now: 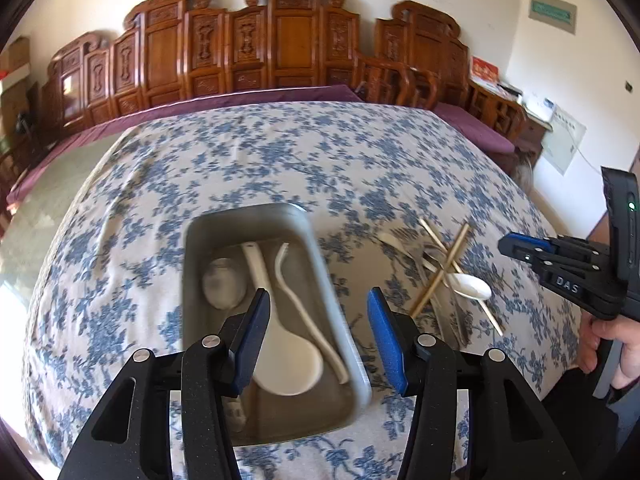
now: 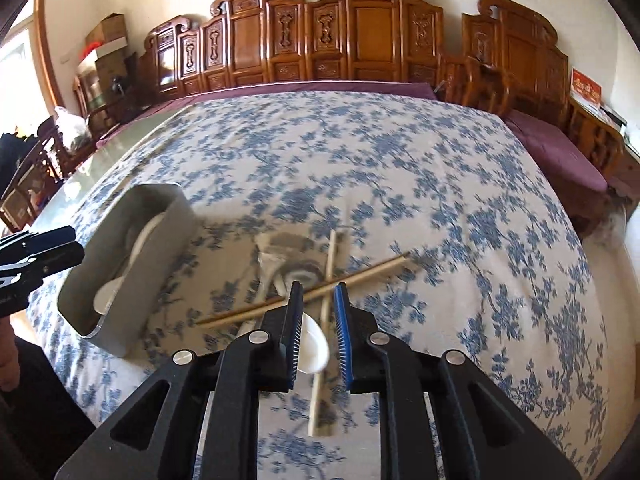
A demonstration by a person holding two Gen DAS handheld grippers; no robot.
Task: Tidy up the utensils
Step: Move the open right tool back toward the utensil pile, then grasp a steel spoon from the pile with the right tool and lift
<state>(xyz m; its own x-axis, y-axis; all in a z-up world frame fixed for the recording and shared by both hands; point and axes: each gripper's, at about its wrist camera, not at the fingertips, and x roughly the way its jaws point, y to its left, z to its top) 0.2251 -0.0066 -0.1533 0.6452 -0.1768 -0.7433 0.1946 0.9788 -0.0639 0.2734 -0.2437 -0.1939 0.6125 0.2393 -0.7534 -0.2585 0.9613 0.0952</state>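
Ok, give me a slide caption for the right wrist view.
Open right gripper hovers over a white spoon among crossed chopsticks, grey tray alongside.

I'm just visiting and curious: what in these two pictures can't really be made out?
- Grey metal utensils under the crossed wooden chopsticks: left wrist view, blurred and overlapped.
- Rectangular grey metal tray: right wrist view, its near wall hides most contents.
- White ceramic spoon: right wrist view, the right gripper covers its handle.

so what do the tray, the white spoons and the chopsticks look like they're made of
Tray: looks like brushed metal, probably stainless steel; dull grey sheen, thin rolled rim.
White spoons, one in the tray, one on the cloth: glossy, smooth, thick-walled, likely ceramic or melamine; can't tell which.
Chopsticks: pale tan, matte, probably bamboo or wood, though motion blur hides any grain.
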